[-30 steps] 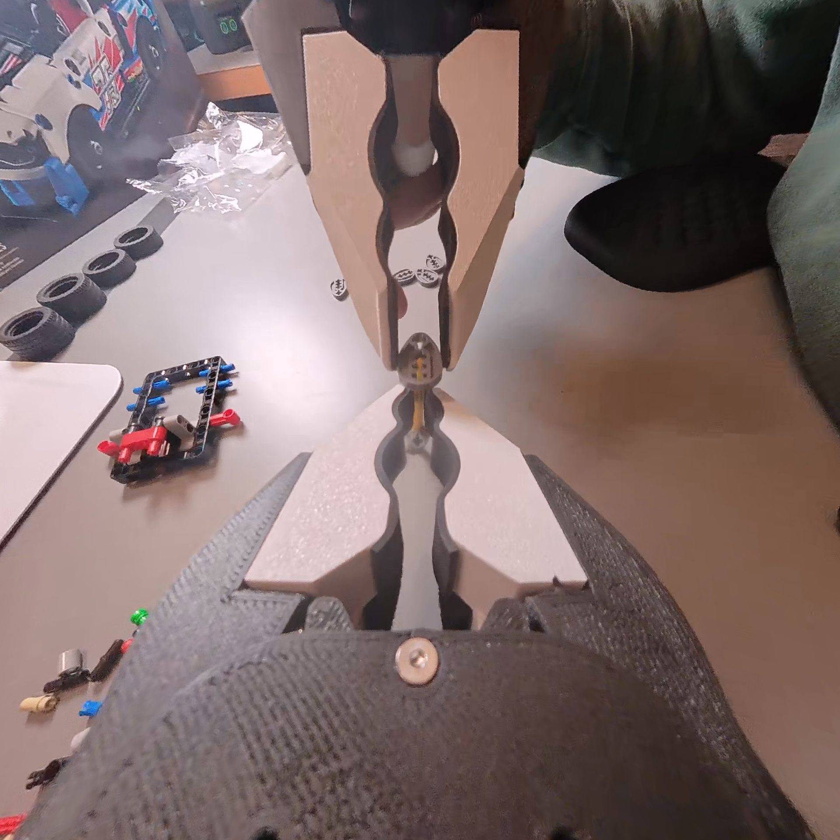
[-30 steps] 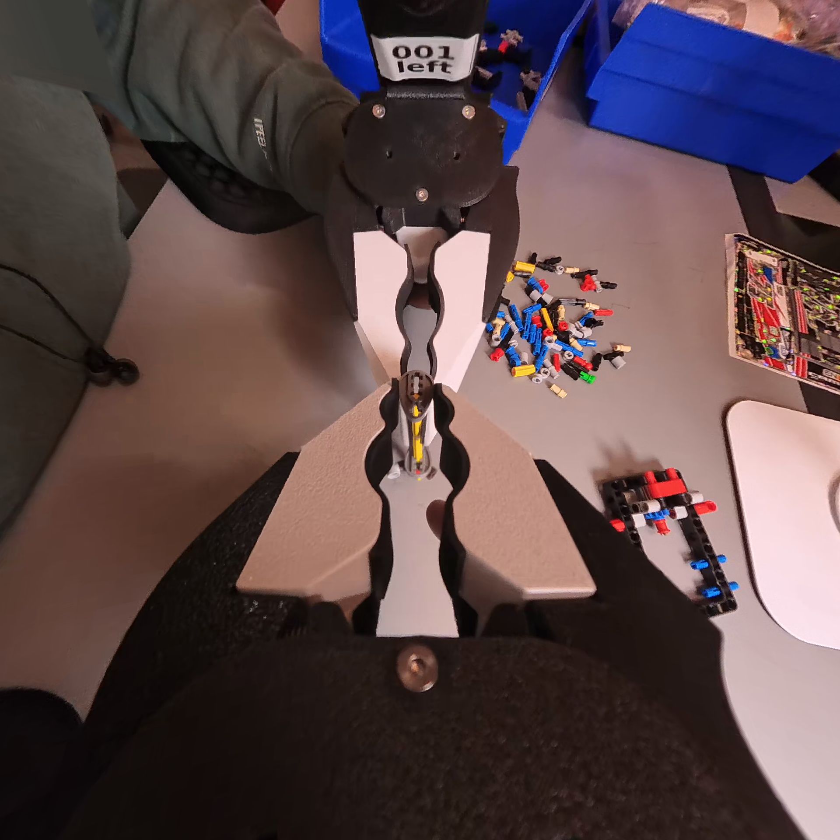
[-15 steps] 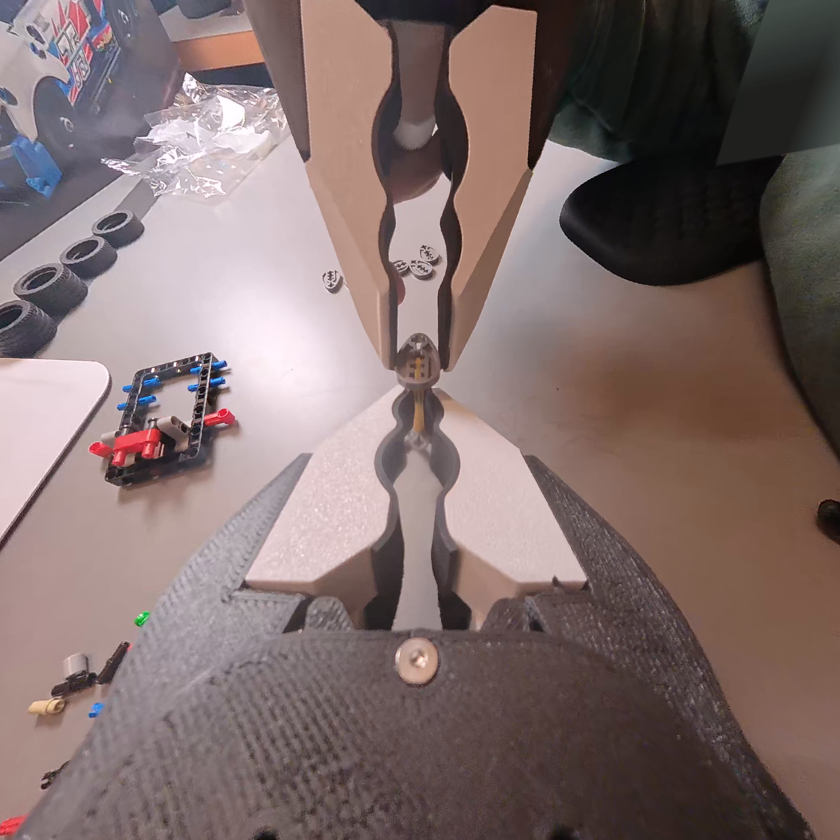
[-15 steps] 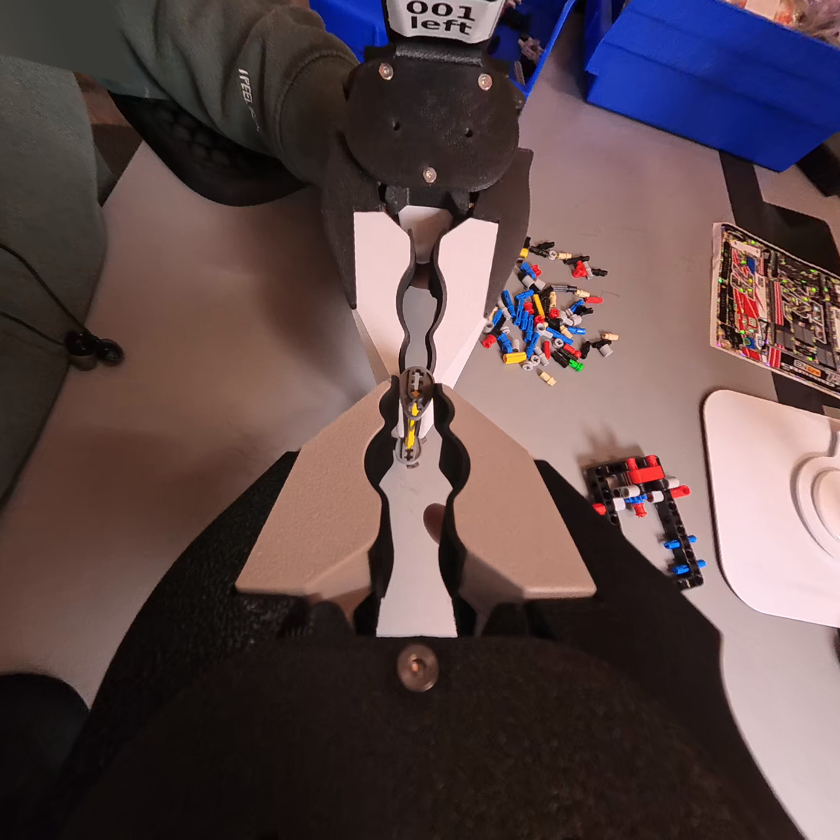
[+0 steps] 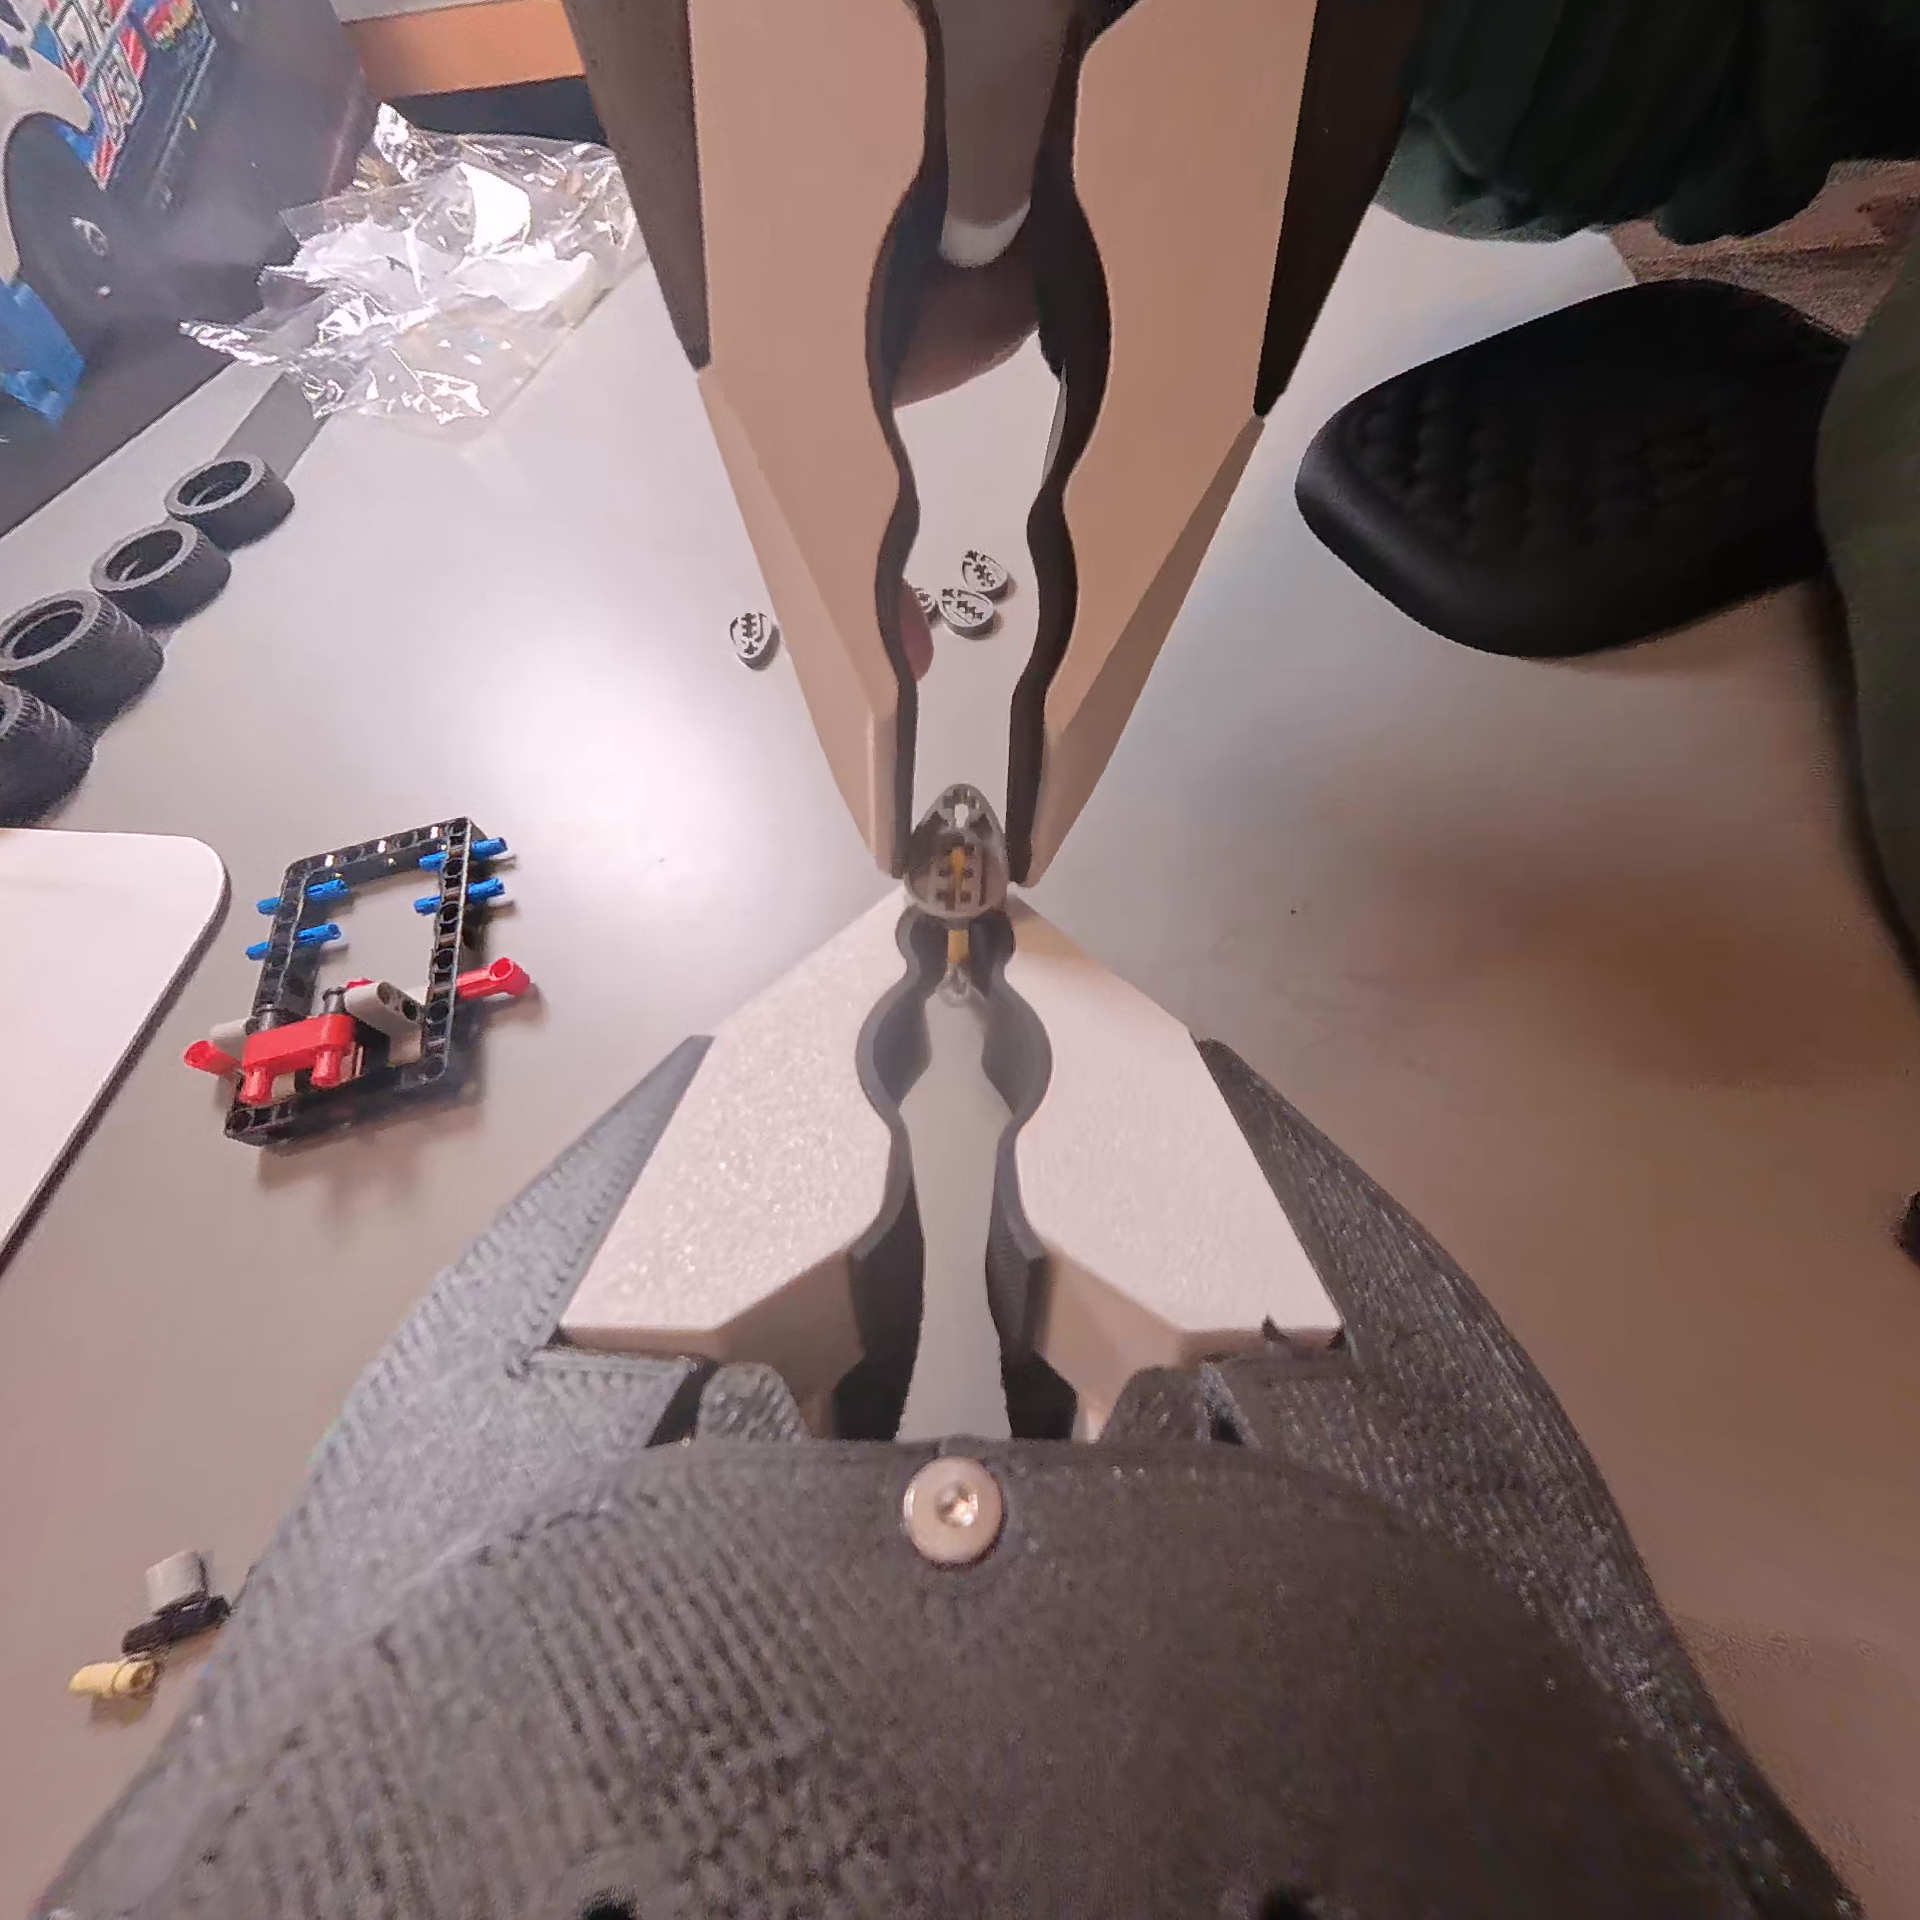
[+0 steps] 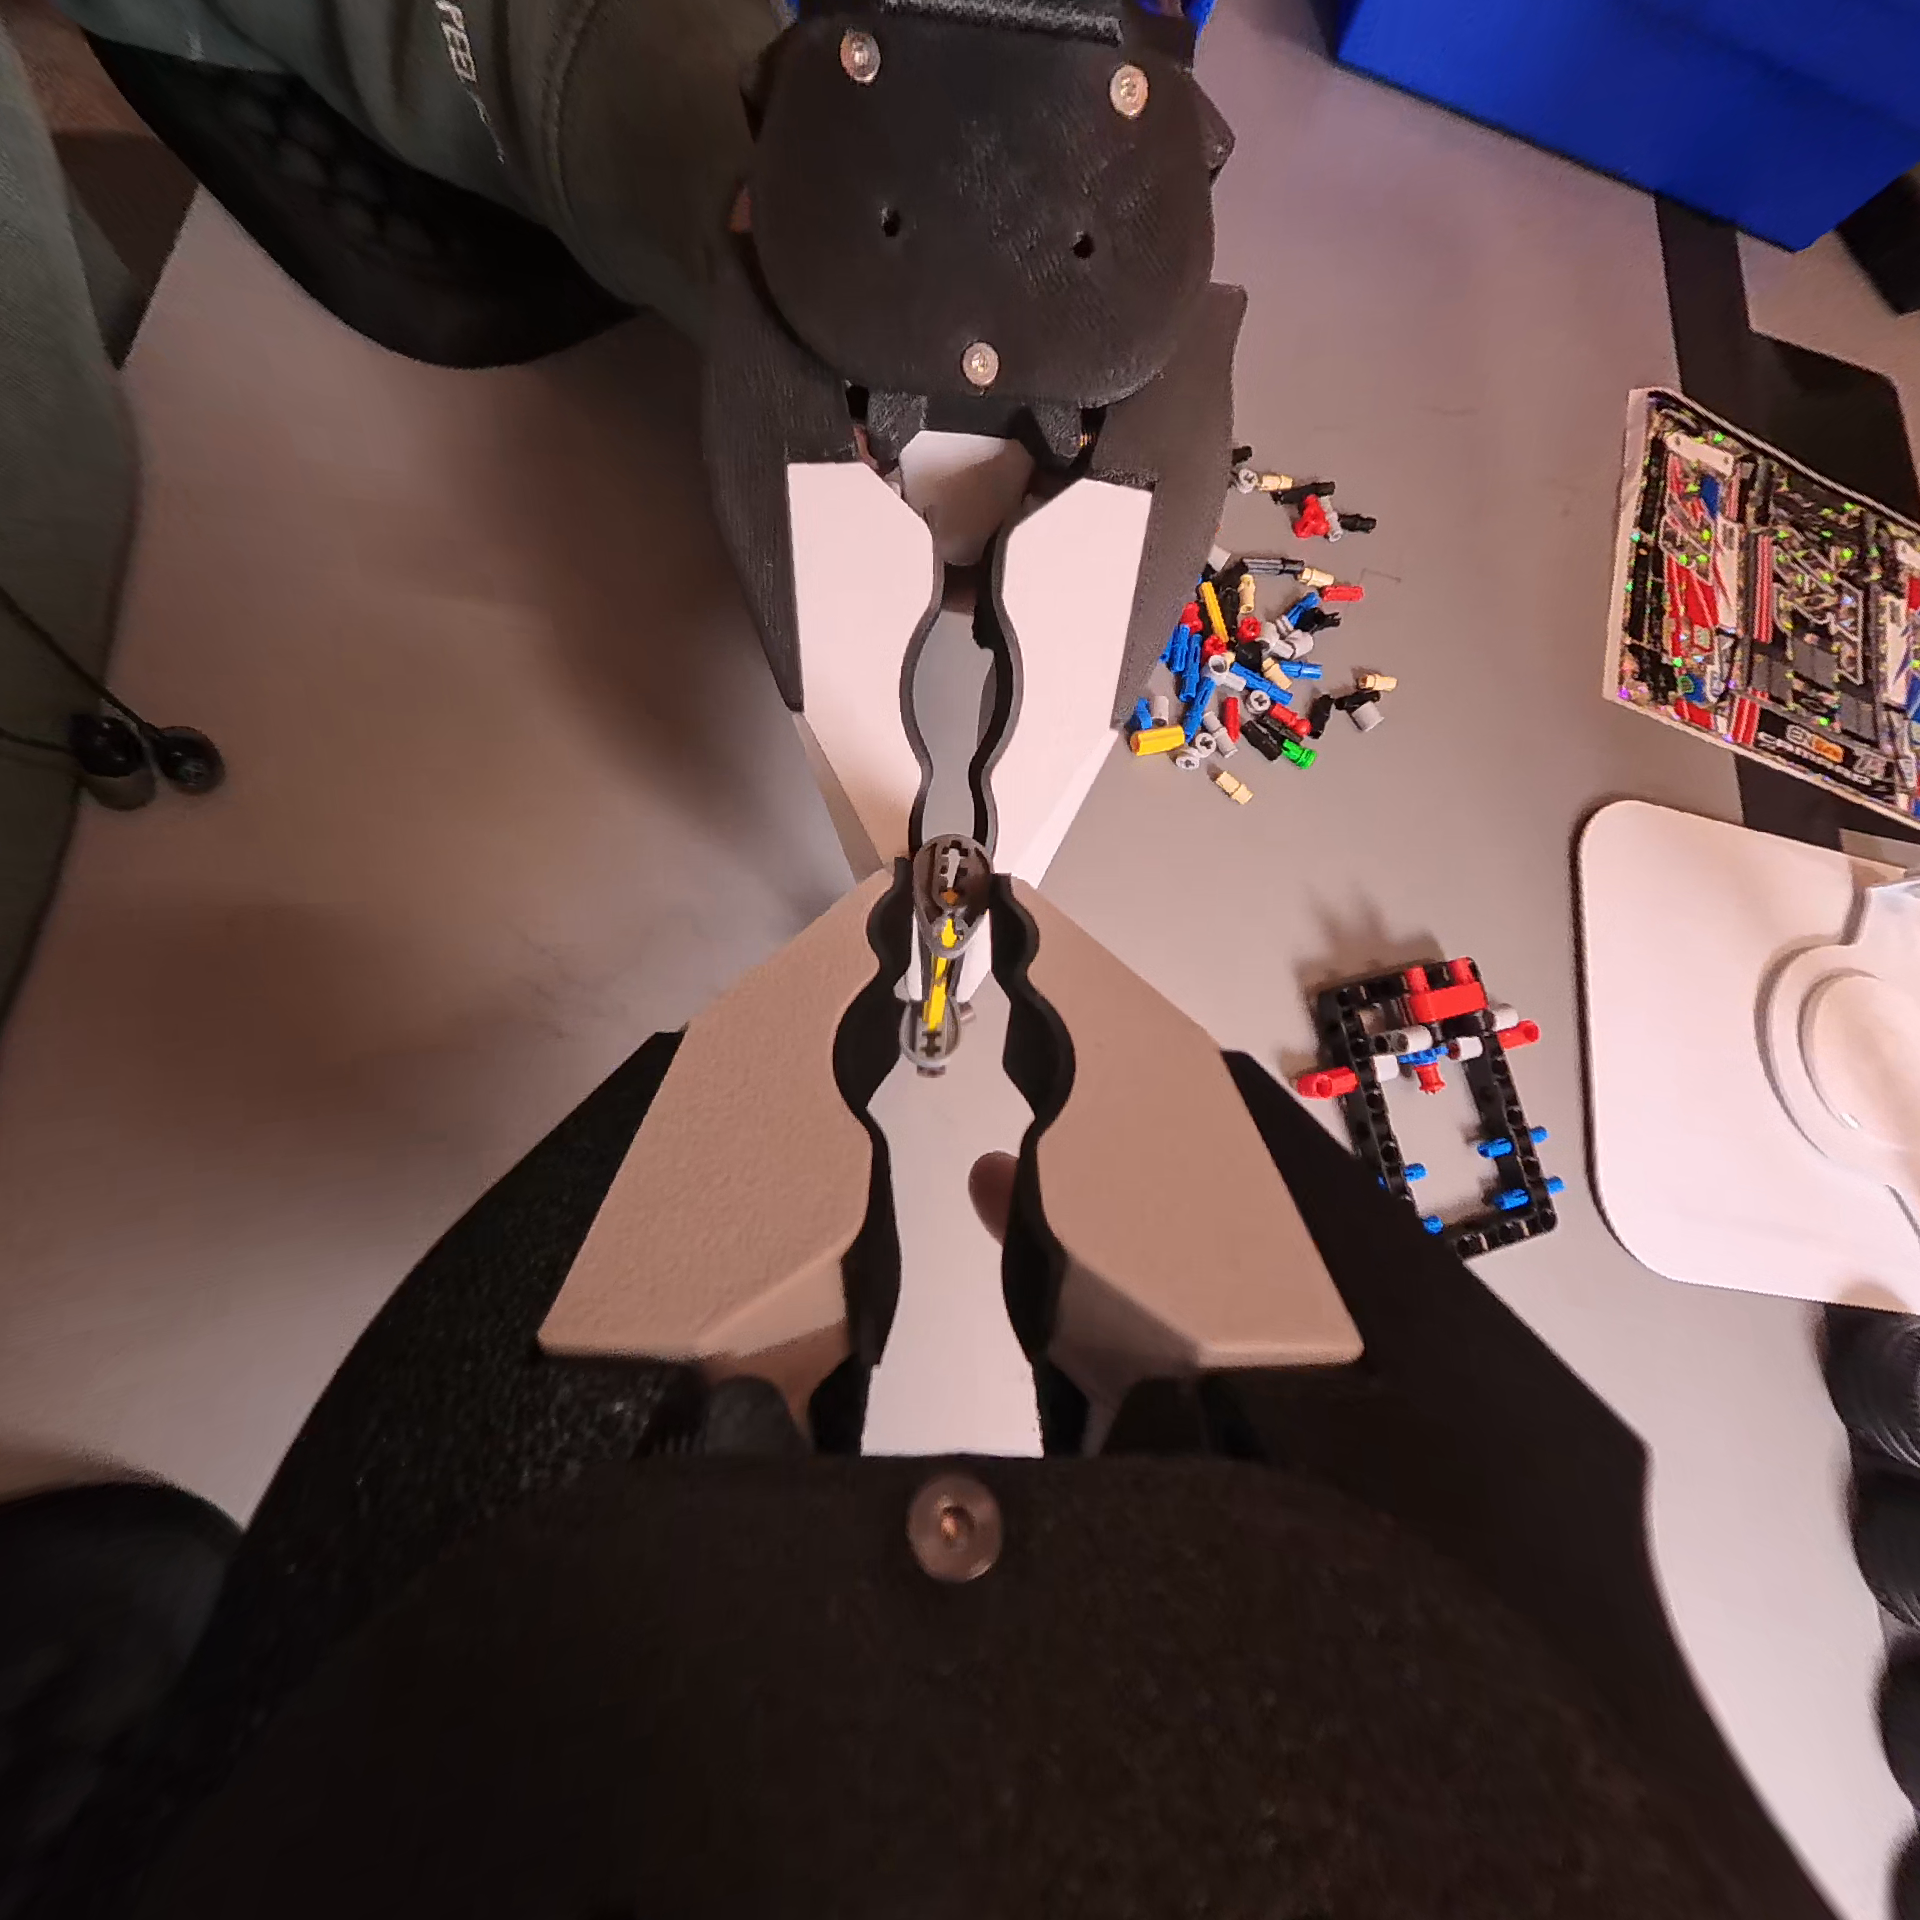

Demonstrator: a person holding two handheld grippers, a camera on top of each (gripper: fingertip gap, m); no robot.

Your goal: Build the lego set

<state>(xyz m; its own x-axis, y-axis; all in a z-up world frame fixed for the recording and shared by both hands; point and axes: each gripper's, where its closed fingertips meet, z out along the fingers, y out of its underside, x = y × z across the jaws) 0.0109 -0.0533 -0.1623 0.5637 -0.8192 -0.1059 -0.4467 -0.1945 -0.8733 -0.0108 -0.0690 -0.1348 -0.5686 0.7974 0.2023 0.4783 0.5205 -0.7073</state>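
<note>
In the left wrist view, the left gripper (image 5: 956, 940) reaches level over the grey bench (image 5: 520, 675), tip to tip with the right gripper (image 5: 956, 852) coming the opposite way. The left jaws are closed on the near end of a yellow axle (image 5: 957, 943), whose long axis runs straight ahead along the fingers. The right jaws are clamped on a grey oval cam piece (image 5: 956, 868) at the axle's far end. A black frame assembly (image 5: 364, 977) lies flat to the left, near four black tyres (image 5: 156, 561).

In the right wrist view, the right gripper (image 6: 951, 883) points forward, meeting the left gripper (image 6: 951, 831) above the bench. The axle (image 6: 940, 982) lies lengthwise between the right fingers, with a second grey cam (image 6: 928, 1044) on its near end. A heap of small pins (image 6: 1257, 665) lies beyond to the right, with the frame (image 6: 1439, 1101) nearer.
</note>
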